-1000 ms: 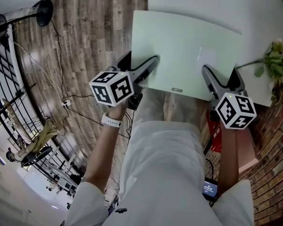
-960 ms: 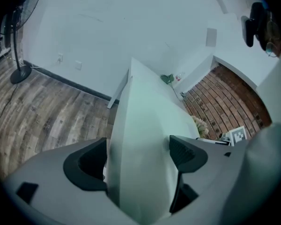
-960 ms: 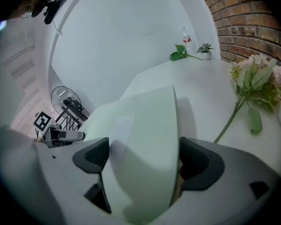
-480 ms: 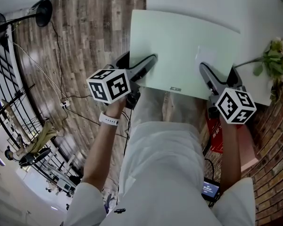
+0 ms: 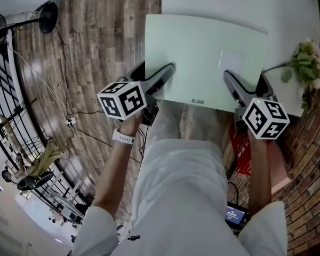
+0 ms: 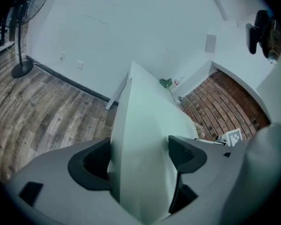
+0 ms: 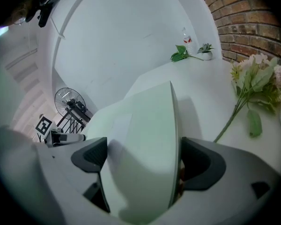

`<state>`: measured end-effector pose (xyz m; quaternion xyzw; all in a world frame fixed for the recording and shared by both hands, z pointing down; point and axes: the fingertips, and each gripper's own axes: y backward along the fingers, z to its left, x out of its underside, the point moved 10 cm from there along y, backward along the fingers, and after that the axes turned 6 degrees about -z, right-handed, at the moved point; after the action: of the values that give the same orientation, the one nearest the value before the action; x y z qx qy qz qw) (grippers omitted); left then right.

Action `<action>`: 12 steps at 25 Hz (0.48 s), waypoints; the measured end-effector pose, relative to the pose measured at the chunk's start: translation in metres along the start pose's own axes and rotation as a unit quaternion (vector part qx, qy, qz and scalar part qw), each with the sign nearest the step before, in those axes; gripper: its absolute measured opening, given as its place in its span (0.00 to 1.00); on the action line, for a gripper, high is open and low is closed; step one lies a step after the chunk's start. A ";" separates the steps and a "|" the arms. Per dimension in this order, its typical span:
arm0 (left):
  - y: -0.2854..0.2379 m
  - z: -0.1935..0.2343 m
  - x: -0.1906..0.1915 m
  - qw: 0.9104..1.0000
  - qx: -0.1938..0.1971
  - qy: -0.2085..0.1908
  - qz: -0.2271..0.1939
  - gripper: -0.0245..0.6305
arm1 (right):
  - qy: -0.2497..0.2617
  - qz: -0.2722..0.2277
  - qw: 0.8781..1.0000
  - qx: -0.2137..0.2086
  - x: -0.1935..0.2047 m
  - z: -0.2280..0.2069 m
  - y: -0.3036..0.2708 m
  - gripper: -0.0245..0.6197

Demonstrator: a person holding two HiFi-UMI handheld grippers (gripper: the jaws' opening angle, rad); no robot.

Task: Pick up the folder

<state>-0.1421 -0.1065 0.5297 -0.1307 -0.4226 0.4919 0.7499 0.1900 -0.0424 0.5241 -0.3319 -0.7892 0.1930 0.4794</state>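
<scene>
Wood-plank floor (image 5: 96,41) on the left, brick wall (image 5: 309,164) on the right, a white desk (image 5: 229,1) up top, and that's our stage. The pale green folder (image 5: 202,52) lies on the desk's near left corner, its left side jutting past the desk edge over the floorboards. Both tools are in at its near edge, one toward each end. The left tongs (image 6: 139,153) stand spread, the folder running between them and lying close against the left-hand pad, with no squeeze to be seen. Over to the right tongs (image 7: 144,157): they've just been opening and now gape wide, folder between them, its edge up by the right-hand pad, a gap on the other side. A spray of pale flowers (image 5: 304,63) lies on the desk just right of the folder
</scene>
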 end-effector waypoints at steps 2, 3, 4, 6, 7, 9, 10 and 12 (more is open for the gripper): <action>0.004 -0.004 0.000 1.000 0.002 0.000 -0.003 0.63 | 0.002 -0.002 1.000 0.000 -0.002 0.002 0.005 0.79; 0.007 -0.005 -0.001 1.000 0.002 0.000 -0.004 0.63 | 0.002 -0.003 1.000 -0.001 -0.003 0.004 0.008 0.79; 0.010 -0.007 -0.002 1.000 0.002 0.000 -0.006 0.63 | 0.003 -0.004 1.000 -0.001 -0.004 0.006 0.010 0.79; 0.016 -0.010 -0.002 1.000 0.003 -0.002 -0.010 0.63 | 0.004 -0.008 1.000 -0.002 -0.005 0.010 0.015 0.80; 0.019 -0.012 -0.002 1.000 0.003 -0.003 -0.013 0.63 | 0.005 -0.010 1.000 -0.003 -0.005 0.011 0.018 0.80; 0.025 -0.018 -0.002 1.000 0.004 -0.007 -0.019 0.63 | 0.008 -0.015 1.000 -0.005 -0.007 0.014 0.025 0.80; 0.028 -0.020 -0.004 1.000 0.004 -0.009 -0.022 0.63 | 0.010 -0.018 1.000 -0.006 -0.009 0.016 0.027 0.80; 0.034 -0.024 -0.006 1.000 0.004 -0.011 -0.027 0.63 | 0.012 -0.021 1.000 -0.008 -0.012 0.020 0.032 0.80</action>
<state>-0.1461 -0.0903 0.4912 -0.1101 -0.4325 0.4744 0.7588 0.1873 -0.0287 0.4875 -0.3210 -0.7917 0.1724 0.4903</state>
